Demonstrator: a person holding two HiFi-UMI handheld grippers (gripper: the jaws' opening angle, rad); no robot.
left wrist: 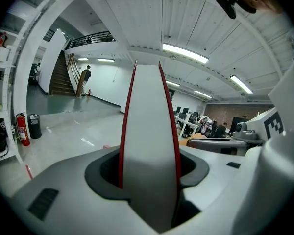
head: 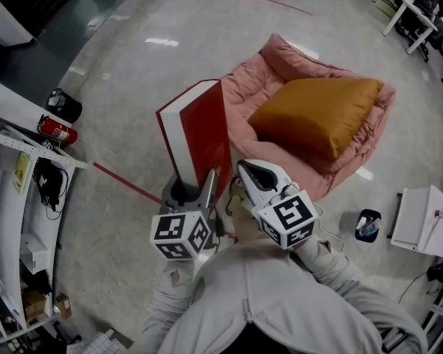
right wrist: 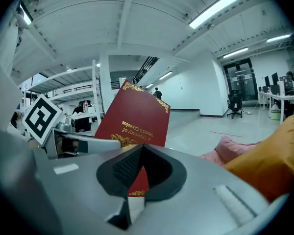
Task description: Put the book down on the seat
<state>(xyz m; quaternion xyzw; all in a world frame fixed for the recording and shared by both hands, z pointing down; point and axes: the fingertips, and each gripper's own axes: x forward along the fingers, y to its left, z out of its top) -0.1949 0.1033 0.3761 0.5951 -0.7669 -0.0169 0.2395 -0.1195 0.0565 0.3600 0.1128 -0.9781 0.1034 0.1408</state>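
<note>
A thick red hardback book (head: 203, 135) stands upright, spine away from me, with my left gripper (head: 196, 186) shut on its lower edge. In the left gripper view the book (left wrist: 149, 146) fills the gap of that gripper (left wrist: 149, 180), white page edges toward the camera. My right gripper (head: 242, 172) hovers just right of the book's lower corner, its jaws slightly apart with nothing between them. The right gripper view shows the gold-lettered cover (right wrist: 134, 119) beyond that gripper (right wrist: 137, 180). The pink padded seat (head: 244, 87) with an orange pillow (head: 317, 113) lies on the floor beyond the book.
White shelving (head: 7, 198) lines the left side, with a fire extinguisher (head: 57, 130) and a black bin (head: 63, 105) beside it. A white table (head: 421, 220) and a small blue-and-black object (head: 367, 225) sit at the right. A red line (head: 125, 183) marks the floor.
</note>
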